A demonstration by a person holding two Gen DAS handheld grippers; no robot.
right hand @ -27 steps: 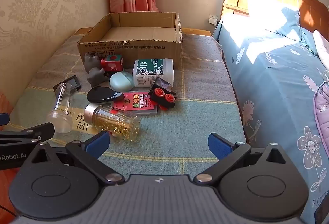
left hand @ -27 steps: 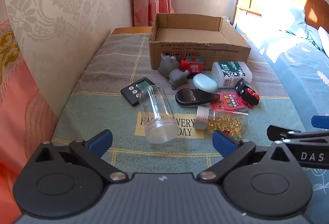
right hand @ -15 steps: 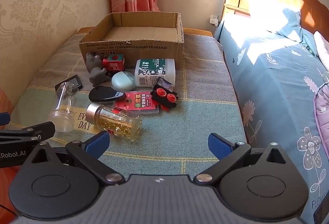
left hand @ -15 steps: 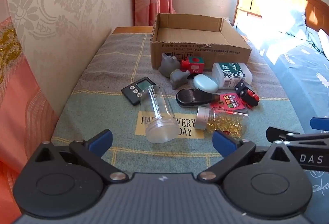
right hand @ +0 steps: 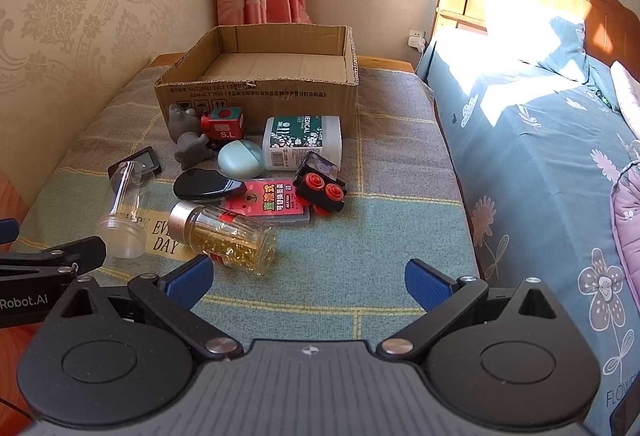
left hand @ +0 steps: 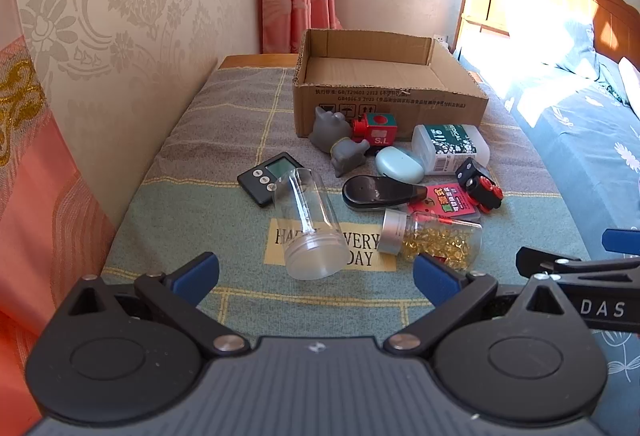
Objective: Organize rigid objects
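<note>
Nothing is picked up yet, so the step in hand looks like choosing and reaching for a first item to put in the cardboard box point(left hand: 390, 101), which sits empty at the upper middle of both views. A sensible first grab is whatever lies nearest: the clear plastic jar point(left hand: 310, 226) on its side at the centre of the left view, or the bottle of gold beads point(right hand: 224, 230) lying left of centre in the right view. Both are round and on their sides, so they would probably roll; closing the pads across the body rather than along it should hold them better. The rest of the clutter, including a grey toy point(left hand: 338, 141), a white medical bottle point(right hand: 303, 141) and a black toy car point(right hand: 320, 187), lies packed together just in front of the box, so single items there need a careful approach. The left gripper point(left hand: 316, 274) and right gripper point(right hand: 308, 278) both hang over the near edge of the blanket point(left hand: 224, 163), tilted steeply downward, jaws spread wide and empty.
</note>
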